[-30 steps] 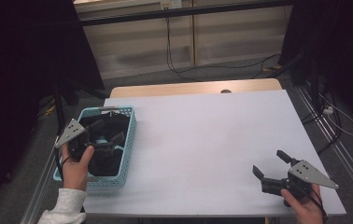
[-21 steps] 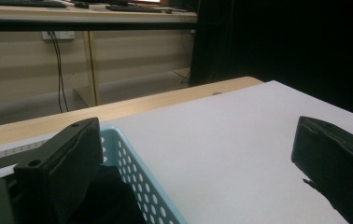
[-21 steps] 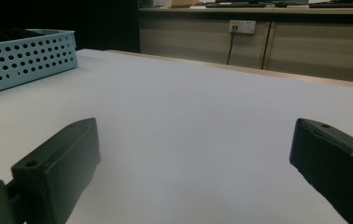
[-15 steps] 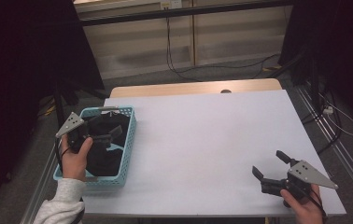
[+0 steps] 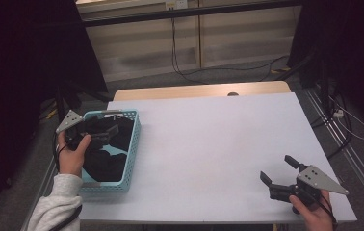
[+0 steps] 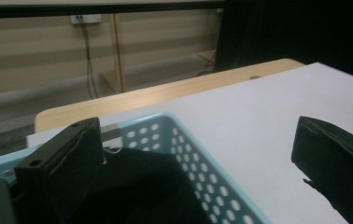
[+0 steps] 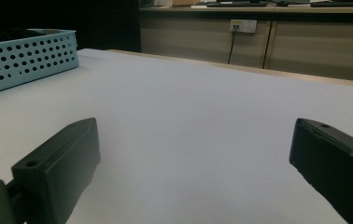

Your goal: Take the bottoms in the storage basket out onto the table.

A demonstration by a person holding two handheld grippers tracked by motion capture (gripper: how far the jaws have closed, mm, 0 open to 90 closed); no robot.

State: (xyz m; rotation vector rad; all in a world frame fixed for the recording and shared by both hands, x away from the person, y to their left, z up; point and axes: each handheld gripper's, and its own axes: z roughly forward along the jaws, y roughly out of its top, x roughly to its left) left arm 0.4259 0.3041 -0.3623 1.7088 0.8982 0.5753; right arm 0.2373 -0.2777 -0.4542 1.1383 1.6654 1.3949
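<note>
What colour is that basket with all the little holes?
The basket is light blue-green, a turquoise; its holed wall shows best in the left gripper view.

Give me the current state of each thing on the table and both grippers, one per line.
Left gripper: open, jaws apart over the basket, holding nothing.
Right gripper: open, low over the bare table near its front right corner, holding nothing.
Light blue perforated basket: upright at the table's left edge, filled with dark cloth.
Black cloth: crumpled inside the basket, not gripped.
White table: bare apart from the basket.
</note>
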